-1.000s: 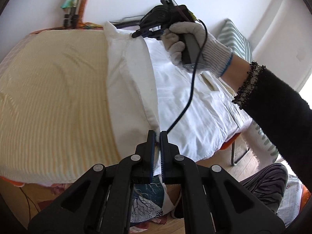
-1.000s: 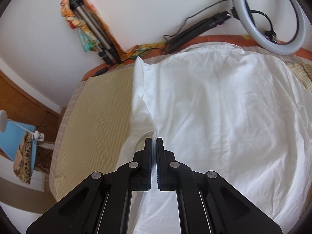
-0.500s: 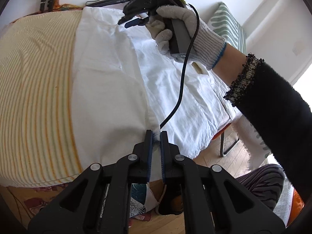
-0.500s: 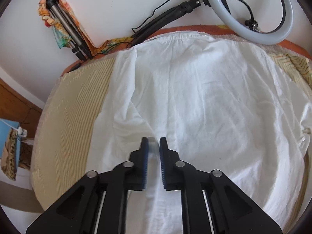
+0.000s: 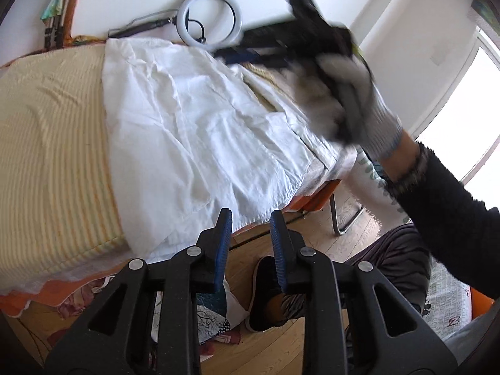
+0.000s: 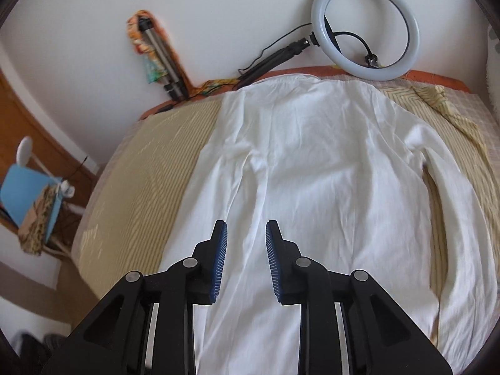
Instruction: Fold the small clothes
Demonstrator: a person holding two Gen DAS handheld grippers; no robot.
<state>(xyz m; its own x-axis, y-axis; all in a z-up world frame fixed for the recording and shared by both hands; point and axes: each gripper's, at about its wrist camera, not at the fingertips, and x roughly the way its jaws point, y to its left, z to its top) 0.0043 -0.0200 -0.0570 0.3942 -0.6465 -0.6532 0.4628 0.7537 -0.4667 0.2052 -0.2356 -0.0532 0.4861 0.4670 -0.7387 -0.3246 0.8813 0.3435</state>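
A white shirt [image 6: 312,168] lies flat on the striped yellow bed cover [image 6: 150,162], collar toward the wall, its left side folded over the body. It also shows in the left wrist view [image 5: 193,125], its hem hanging at the bed's near edge. My left gripper [image 5: 250,218] is open and empty, just off the hem over the floor. My right gripper [image 6: 246,229] is open and empty above the shirt's lower left part. In the left wrist view the right gripper [image 5: 250,53] is blurred, held by a gloved hand over the shirt's far right side.
A ring light [image 6: 365,28] leans on the wall behind the collar, a tripod [image 6: 165,62] to its left. A yellow cloth [image 6: 437,100] lies at the bed's far right. A chair [image 5: 328,200] and wooden floor [image 5: 281,350] lie beside the bed.
Both grippers have opened and let go of the shirt's folded edge. The fold now lies flat on the shirt. Both grippers have pulled back, the right one moving fast to the right.
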